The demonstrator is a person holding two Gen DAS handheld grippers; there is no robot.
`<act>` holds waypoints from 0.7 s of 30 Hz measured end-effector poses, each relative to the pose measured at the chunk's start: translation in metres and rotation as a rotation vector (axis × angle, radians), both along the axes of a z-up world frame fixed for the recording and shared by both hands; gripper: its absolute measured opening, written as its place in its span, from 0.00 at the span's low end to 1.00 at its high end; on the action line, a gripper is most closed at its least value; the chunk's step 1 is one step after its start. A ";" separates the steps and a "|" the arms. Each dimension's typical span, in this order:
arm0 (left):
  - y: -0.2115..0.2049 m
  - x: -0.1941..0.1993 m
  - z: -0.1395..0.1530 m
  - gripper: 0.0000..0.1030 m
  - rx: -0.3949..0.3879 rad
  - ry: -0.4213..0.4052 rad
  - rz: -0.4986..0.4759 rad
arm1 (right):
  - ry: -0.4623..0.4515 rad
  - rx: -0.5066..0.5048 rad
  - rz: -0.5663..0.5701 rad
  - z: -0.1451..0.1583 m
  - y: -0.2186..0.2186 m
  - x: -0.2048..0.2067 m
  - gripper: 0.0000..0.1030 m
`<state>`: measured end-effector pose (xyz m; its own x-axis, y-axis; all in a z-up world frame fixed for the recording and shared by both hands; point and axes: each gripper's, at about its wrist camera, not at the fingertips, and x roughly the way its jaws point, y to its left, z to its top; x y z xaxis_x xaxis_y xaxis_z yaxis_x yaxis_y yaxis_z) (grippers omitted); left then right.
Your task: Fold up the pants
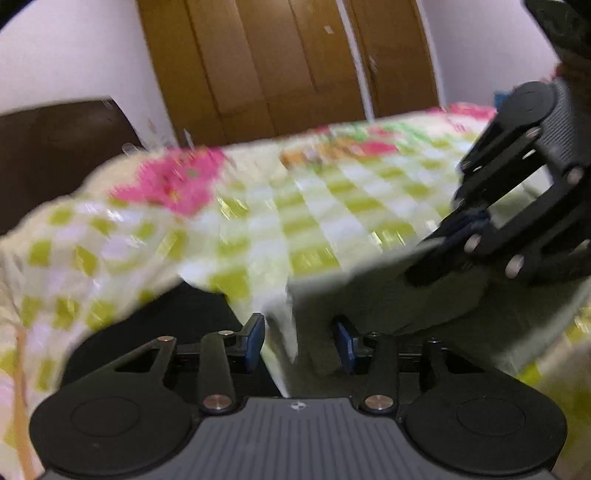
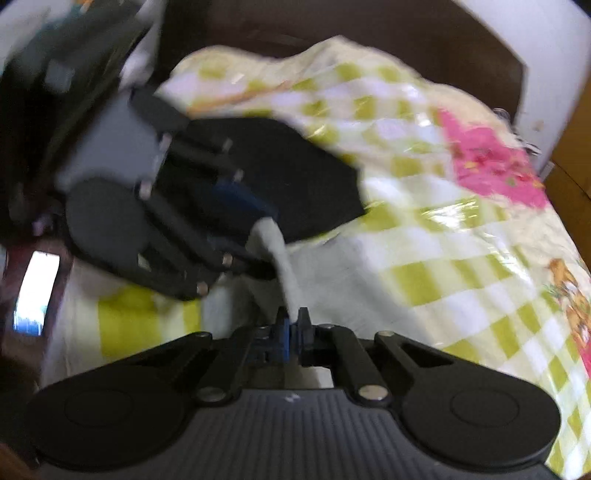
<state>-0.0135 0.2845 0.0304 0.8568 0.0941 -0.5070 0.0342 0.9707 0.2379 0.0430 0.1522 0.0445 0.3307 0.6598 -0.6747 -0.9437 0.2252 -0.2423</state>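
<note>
Both views are blurred, so fine detail is lost. The pants (image 1: pixel 388 295) — a pale grey-green garment — lie near the near edge of a bed covered by a checked bedspread (image 1: pixel 314 206) of yellow-green and white squares with pink flower patches. In the left wrist view the cloth fills the lower right part, a light fold of it hanging between the two blue pads (image 1: pixel 255 341) of the left gripper (image 1: pixel 301 341). The jaws of that gripper stand apart, and the pads do not appear to press on the fabric; the fold sits in the gap, closer to the left pad. Whether it brushes that pad cannot be told through the blur.

The right gripper (image 2: pixel 293 326) has its jaws pressed together on a thin edge of the pants (image 2: pixel 280 258), which rises from the pinch as a narrow pale strip. In the left wrist view the same gripper (image 1: pixel 436 254) comes in from the right, its tips down on the garment.

A dark cloth (image 2: pixel 295 177) lies on the bedspread just beyond the pants, toward the head of the bed, where a brown headboard (image 2: pixel 369 26) stands. A wooden wardrobe (image 1: pixel 288 62) stands past the far edge of the bed against a pale wall (image 1: pixel 74 48).
</note>
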 end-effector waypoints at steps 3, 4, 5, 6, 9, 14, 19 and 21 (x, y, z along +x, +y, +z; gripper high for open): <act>0.013 -0.006 0.000 0.52 -0.018 -0.011 0.060 | -0.015 0.075 -0.020 0.016 -0.009 -0.004 0.03; 0.018 -0.009 -0.005 0.52 -0.029 0.013 0.083 | -0.007 0.064 -0.011 0.011 -0.008 -0.010 0.03; 0.022 -0.013 -0.011 0.52 -0.040 0.043 0.105 | 0.011 0.037 0.002 -0.001 -0.004 -0.016 0.03; 0.025 -0.017 -0.017 0.52 -0.050 0.072 0.127 | 0.024 0.012 0.011 -0.014 0.001 -0.020 0.04; 0.026 -0.039 -0.022 0.52 -0.077 0.094 0.183 | 0.086 -0.084 0.030 -0.063 0.018 -0.032 0.06; 0.011 -0.056 -0.009 0.52 -0.117 0.037 0.181 | 0.133 -0.058 0.001 -0.066 0.017 -0.037 0.17; -0.024 -0.026 -0.019 0.52 -0.149 0.072 0.056 | 0.127 0.015 -0.095 -0.039 -0.016 -0.025 0.25; -0.037 -0.011 -0.034 0.52 -0.164 0.148 0.010 | 0.124 0.017 -0.161 -0.031 -0.040 -0.016 0.25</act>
<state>-0.0244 0.2477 -0.0040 0.7716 0.0077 -0.6361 0.0474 0.9964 0.0696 0.0269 0.1126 0.0133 0.3480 0.6172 -0.7057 -0.9176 0.3783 -0.1217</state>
